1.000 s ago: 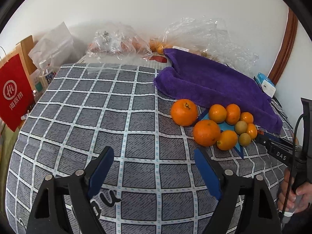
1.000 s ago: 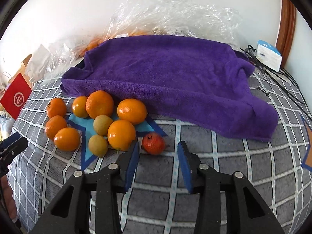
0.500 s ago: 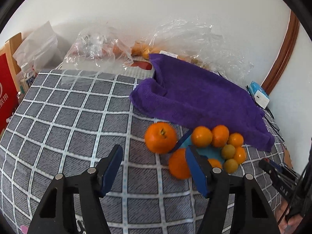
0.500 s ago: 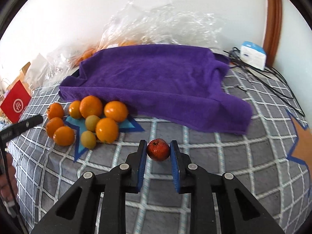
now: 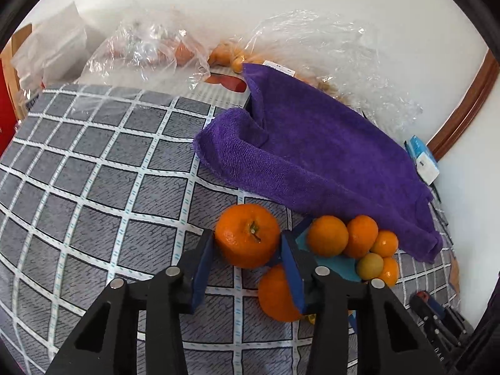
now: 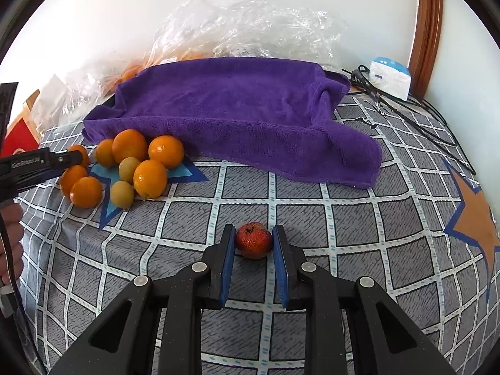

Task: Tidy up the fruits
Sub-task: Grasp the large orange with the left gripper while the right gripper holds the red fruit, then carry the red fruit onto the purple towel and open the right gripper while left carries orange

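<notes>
A large orange (image 5: 247, 239) sits on the grey checked cloth (image 5: 93, 187), just left of a pile of smaller oranges (image 5: 328, 236) and yellow-green fruits (image 5: 370, 265). My left gripper (image 5: 247, 242) has its jaws closing on that large orange, and both blue pads touch its sides. In the right wrist view, my right gripper (image 6: 253, 237) is shut on a small red fruit (image 6: 253, 240) low over the cloth, right of the pile of oranges (image 6: 131, 162). The left gripper's tip (image 6: 40, 162) reaches in from the left edge.
A purple towel (image 6: 237, 109) lies behind the fruit. Crinkled plastic bags (image 5: 328, 47) holding more oranges line the wall. A white and blue box (image 6: 390, 76) and black cables (image 6: 406, 106) sit at the back right. A red paper bag (image 6: 18, 137) stands far left.
The left gripper moved up to the large orange and narrowed its jaws around it. The right gripper shut on the red fruit and shifted it right, away from the pile.
</notes>
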The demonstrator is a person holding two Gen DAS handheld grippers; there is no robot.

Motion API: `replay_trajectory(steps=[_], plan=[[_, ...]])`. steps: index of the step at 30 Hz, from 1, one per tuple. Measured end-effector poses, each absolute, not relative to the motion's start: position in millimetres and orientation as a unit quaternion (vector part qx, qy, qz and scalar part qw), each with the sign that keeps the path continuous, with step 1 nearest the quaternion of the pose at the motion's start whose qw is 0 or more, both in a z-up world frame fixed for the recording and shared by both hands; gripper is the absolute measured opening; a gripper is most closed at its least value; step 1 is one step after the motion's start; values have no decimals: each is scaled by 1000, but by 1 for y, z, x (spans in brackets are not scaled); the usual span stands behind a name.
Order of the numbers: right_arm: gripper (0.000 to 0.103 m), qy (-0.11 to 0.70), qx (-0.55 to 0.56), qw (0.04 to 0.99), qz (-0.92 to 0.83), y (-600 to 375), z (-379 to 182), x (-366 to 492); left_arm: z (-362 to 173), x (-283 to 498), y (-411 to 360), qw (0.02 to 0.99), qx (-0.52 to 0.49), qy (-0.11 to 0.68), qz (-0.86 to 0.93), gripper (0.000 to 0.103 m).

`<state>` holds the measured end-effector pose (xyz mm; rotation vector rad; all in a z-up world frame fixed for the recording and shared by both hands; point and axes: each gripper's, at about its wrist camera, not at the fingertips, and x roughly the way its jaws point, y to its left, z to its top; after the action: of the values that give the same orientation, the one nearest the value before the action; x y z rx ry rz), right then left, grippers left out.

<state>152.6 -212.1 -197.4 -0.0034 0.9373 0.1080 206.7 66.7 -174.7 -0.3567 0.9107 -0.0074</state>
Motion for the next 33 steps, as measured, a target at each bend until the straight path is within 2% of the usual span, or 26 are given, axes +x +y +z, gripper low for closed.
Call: replay_trajectory(steps=[19,33], plan=[[24,430,19,903,16,-213,-155,149,-124,165,85,896,-155,417,-7,39],[24,398,29,917,13,-212,-117,145,-79,154,69,911,-134,390,-28,39]])
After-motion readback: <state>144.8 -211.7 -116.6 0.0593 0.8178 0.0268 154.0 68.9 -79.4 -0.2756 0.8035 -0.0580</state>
